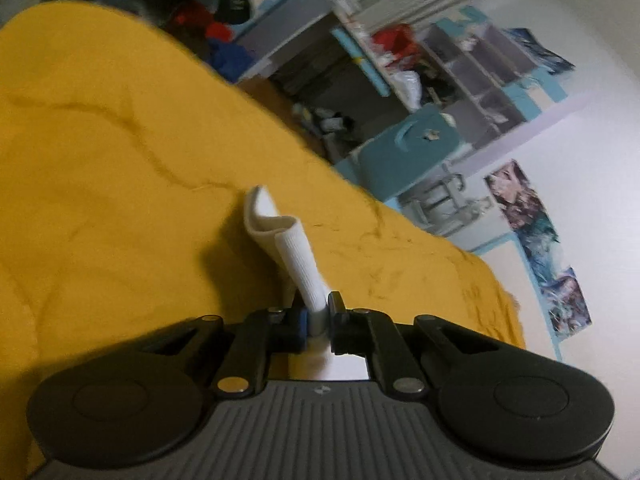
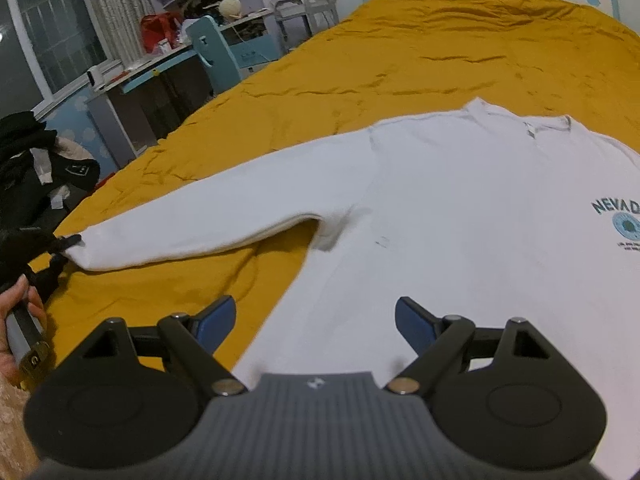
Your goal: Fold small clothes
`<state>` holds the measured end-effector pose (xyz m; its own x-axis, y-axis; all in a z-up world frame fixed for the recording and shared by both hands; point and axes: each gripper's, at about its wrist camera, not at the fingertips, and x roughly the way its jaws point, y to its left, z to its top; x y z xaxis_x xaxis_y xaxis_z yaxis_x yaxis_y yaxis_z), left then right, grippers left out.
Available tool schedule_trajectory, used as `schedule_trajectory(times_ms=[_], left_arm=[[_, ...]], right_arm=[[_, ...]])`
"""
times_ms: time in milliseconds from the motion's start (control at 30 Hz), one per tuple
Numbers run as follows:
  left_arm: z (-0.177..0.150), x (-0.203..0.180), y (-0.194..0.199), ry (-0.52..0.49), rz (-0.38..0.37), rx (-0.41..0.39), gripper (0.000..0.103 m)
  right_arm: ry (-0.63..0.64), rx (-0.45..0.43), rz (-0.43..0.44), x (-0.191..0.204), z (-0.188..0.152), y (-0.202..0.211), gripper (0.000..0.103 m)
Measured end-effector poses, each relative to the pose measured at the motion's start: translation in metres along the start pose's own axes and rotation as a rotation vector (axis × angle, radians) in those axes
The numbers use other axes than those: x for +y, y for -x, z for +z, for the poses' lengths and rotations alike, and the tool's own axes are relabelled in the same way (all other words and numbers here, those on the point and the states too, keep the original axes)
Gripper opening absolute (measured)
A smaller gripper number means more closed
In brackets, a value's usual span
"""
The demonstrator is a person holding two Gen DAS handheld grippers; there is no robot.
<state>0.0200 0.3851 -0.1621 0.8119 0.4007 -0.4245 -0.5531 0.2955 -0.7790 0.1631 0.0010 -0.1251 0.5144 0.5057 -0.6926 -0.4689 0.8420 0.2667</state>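
Sweatshirt [image 2: 460, 208]: a white sweatshirt is spread flat, front up, on the yellow bedspread [image 2: 440, 52], one sleeve [image 2: 208, 224] stretched out to the side.
Cuff [image 1: 292, 248]: the ribbed sleeve end is pinched in the left gripper [image 1: 318, 316], whose jaws are closed on it.
Right gripper [image 2: 314, 320]: held above the hem, jaws wide apart, nothing between them.
Risk: the thin bite on the cuff could slip if the sleeve is pulled hard; the bedspread could be caught too, dragging wrinkles into the fold.

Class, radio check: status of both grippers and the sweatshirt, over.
Left gripper shut on sleeve cuff. Right gripper open, above white sweatshirt, flat on yellow bedspread. Nothing in the way.
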Motion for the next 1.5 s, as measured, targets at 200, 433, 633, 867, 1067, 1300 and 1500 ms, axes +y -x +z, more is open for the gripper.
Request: schedule_trajectory(times_ms=[200,433,633,867,1067,1300,1500], left_arm=[[-0.007,-0.075,0.011,-0.139,-0.154,0.003,0.010],[-0.082,-0.217,0.016,-0.303,-0.478,0.124,0.010],[-0.204,-0.303,0.014,-0.392,-0.684,0.341,0.010],[-0.366,-0.328,-0.013,-0.583,-0.688,0.675,0.019],[-0.401,-0.305,-0.012,-0.636,-0.662,0.855,0.034],[-0.311,-0.236,-0.007,-0.578,-0.469,0.652,0.055],[-0.242,-0.178,-0.042,-0.491,-0.289,0.549,0.055]], right_arm=[[-0.043,-0.037,-0.031,-0.036,-0.006,0.027,0.083],[-0.196,-0.052,-0.088,-0.106,-0.029,0.067,0.083],[-0.264,-0.076,-0.144,-0.156,-0.046,0.102,0.083],[-0.315,-0.088,-0.234,-0.209,-0.064,0.135,0.083],[-0.393,-0.125,-0.300,-0.249,-0.070,0.144,0.083],[-0.574,-0.234,-0.122,-0.302,-0.043,0.118,0.083],[-0.836,-0.227,-0.066,-0.348,-0.015,0.068,0.068]])
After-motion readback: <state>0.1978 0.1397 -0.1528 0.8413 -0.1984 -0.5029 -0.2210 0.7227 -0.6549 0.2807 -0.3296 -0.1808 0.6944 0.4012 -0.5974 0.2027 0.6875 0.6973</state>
